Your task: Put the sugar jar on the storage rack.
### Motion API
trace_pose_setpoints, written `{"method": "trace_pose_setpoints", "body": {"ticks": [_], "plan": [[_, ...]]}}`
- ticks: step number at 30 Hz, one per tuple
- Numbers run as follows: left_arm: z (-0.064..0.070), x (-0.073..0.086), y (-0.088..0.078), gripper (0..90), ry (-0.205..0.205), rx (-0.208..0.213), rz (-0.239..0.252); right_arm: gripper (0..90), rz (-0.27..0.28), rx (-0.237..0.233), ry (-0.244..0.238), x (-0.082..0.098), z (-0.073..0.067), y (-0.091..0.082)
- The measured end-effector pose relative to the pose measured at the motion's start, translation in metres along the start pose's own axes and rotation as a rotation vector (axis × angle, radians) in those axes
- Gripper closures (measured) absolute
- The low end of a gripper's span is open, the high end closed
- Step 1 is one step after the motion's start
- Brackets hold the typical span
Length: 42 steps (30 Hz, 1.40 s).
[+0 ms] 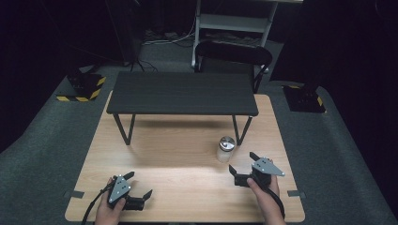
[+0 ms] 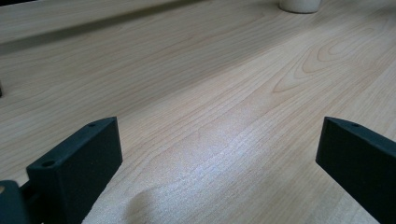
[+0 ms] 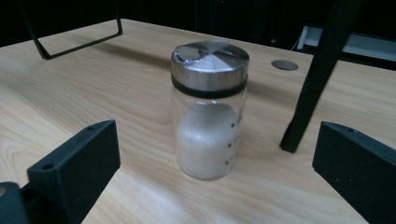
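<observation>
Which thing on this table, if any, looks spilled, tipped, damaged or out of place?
Nothing stands out. The jar stands upright with its lid on and no powder spilled on the table. The shelf sits level on its legs.

In front of me is a light wooden table point(image 1: 159, 154) on a grey carpet floor point(image 1: 42, 154). On the table stands a small dark bench point(image 1: 182, 93) with thin black legs, at the far side. Near its right front leg stands a glass jar point(image 3: 208, 112) with a metal lid, upright, half full of white powder.
</observation>
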<state>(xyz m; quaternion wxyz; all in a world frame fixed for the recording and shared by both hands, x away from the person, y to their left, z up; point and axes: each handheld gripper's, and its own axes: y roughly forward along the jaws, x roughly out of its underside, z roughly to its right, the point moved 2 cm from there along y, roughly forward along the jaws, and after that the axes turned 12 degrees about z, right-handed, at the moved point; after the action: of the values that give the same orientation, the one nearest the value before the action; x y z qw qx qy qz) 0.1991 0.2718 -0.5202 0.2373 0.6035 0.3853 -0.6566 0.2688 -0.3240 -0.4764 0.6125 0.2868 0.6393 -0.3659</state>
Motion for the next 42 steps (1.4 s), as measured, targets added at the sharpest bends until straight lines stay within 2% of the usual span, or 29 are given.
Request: {"method": "trace_pose_setpoints", "body": {"ticks": [6,7,12,15,17,18,19,22,31,42], "plan": [[0.0,0.0,0.0,0.5,-0.003,0.001,0.002,0.5,0.001,0.011,-0.017,0.004,-0.005,0.019],[0.0,0.0,0.0,0.5,-0.003,0.003,0.003,0.5,0.007,0.015,-0.001,0.008,-0.005,0.026],[-0.001,0.0,0.0,0.5,-0.001,0.006,0.003,0.8,0.013,0.031,0.0,0.014,-0.008,0.039],[-0.001,0.001,0.0,0.5,-0.003,0.007,0.003,1.9,0.017,0.034,0.017,0.018,-0.009,0.048],[-0.001,0.0,0.0,0.5,-0.001,0.008,0.003,4.4,0.021,0.043,0.008,0.022,-0.012,0.054],[-0.001,0.001,0.0,0.5,-0.001,0.008,0.003,6.7,0.023,0.05,0.018,0.024,-0.013,0.057],[-0.001,0.001,0.0,0.5,0.001,0.008,0.004,16.1,0.042,0.056,0.025,0.028,-0.014,0.058],[-0.001,0.001,0.0,0.5,0.002,0.009,0.004,21.4,0.06,0.077,0.019,0.034,-0.019,0.063],[-0.001,0.001,-0.001,0.5,0.003,0.011,0.005,30.2,0.063,0.099,0.06,0.046,-0.021,0.071],[-0.001,0.001,-0.001,0.4,0.002,0.012,0.004,31.4,0.061,0.092,0.042,0.044,-0.022,0.071]]}}
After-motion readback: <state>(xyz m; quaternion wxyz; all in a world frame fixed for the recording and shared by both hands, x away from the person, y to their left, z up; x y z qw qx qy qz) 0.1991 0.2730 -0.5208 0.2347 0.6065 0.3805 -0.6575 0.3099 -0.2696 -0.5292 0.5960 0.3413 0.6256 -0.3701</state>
